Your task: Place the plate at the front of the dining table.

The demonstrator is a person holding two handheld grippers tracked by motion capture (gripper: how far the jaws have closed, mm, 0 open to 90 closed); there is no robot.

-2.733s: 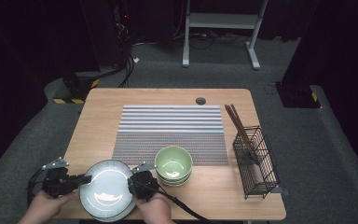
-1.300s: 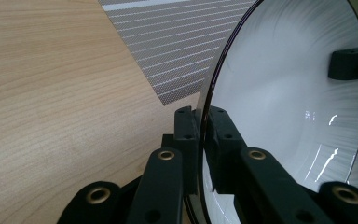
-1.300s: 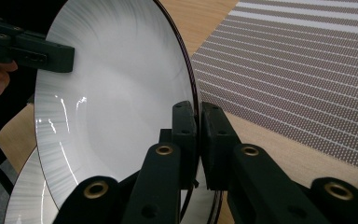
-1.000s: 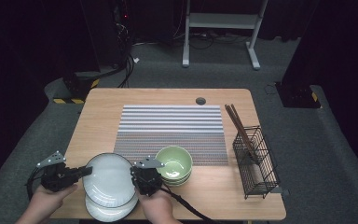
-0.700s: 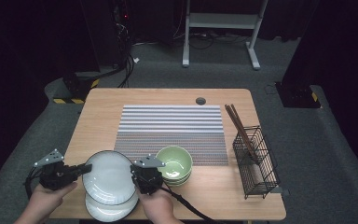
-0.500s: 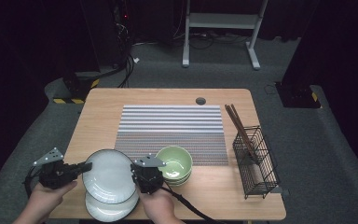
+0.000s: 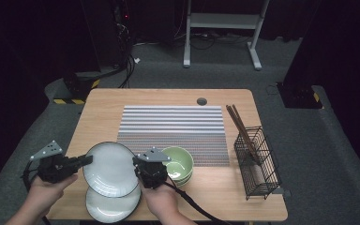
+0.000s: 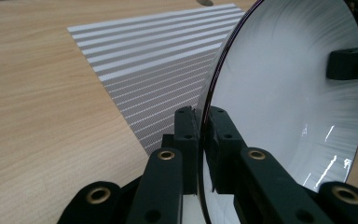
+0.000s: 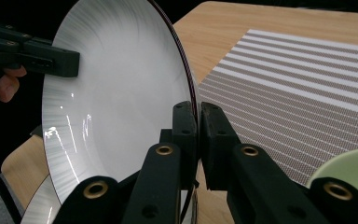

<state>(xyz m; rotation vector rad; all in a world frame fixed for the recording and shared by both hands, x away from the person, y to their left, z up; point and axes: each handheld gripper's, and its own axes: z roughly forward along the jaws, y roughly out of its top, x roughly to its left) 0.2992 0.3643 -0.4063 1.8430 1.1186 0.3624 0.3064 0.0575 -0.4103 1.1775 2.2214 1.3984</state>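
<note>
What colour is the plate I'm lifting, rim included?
White plate with fine grey radial streaks and a thin dark rim, clearest in the right gripper view.

White plate (image 7: 110,168) with a thin dark rim, streaked grey toward the edge, pinched at both sides by black left gripper (image 7: 86,161) and black right gripper (image 7: 137,165). Brass-coloured rivets on the black jaws in both gripper views. Second white plate (image 7: 108,208) below, same faint grey streaking. Pale green bowl (image 7: 180,164), lighter inside. Placemat (image 7: 176,126) striped white and grey at the far half, fine grey-brown weave with thin light lines at the near half. Light wood-grain table (image 7: 98,108). Black wire basket (image 7: 258,164) with reddish-brown chopsticks (image 7: 239,124). Grey floor; yellow-and-black hazard stripe (image 7: 72,101) beside the table.
</note>
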